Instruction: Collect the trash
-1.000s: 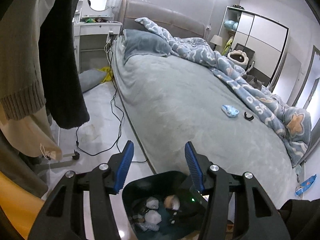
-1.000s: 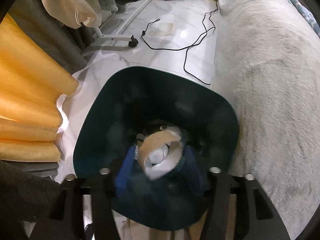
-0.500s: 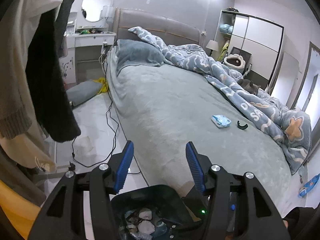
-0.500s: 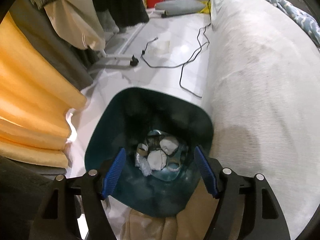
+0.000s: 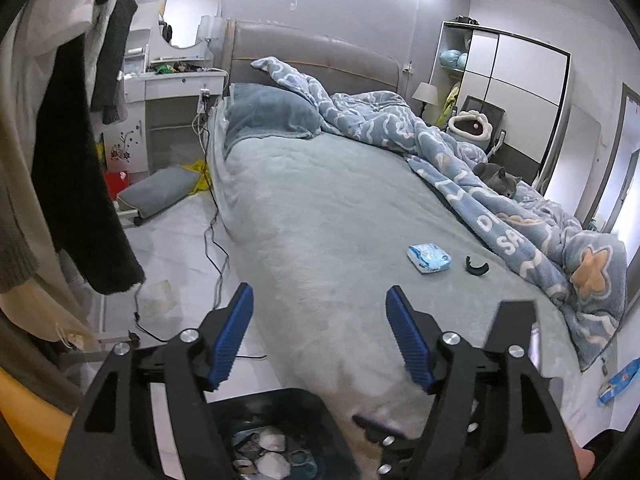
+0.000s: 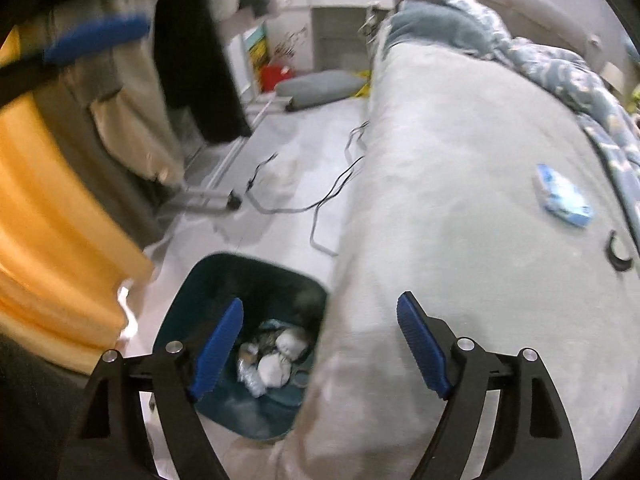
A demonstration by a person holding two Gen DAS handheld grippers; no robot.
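The left gripper (image 5: 319, 336) is spreading its blue-padded jaws with nothing between them, looking out over the grey plush bedspread (image 5: 320, 208). The right gripper (image 6: 320, 344) is also widening, empty, and hanging above the gap where the dark teal plastic trash bin (image 6: 200, 280) is standing on the pale floor, pressed against the bed's side. Both being empty and open above the bin suggests a drop is done and the person is turning toward the next piece.

The bin is probably parked at the bed's edge so that rubbish gathered from the mattress needs only a short carry. Inside it, a heap of crumpled white tissues and clear wrapping (image 6: 272, 360) is lying at the bottom; the pieces are too tangled to count exactly, though at least three pale wads are showing.

On the bedspread, two loose things are lying well apart from the bin: one flat light-blue packet with a printed wrapper (image 5: 429, 258), and just beside it one small black curved band (image 5: 476, 268). Whether either counts as trash I cannot tell. One grey cat (image 5: 500, 182) is resting on the rumpled blue patterned duvet (image 5: 460, 168), well apart from both. One black cable (image 6: 320, 204) is trailing across the floor.
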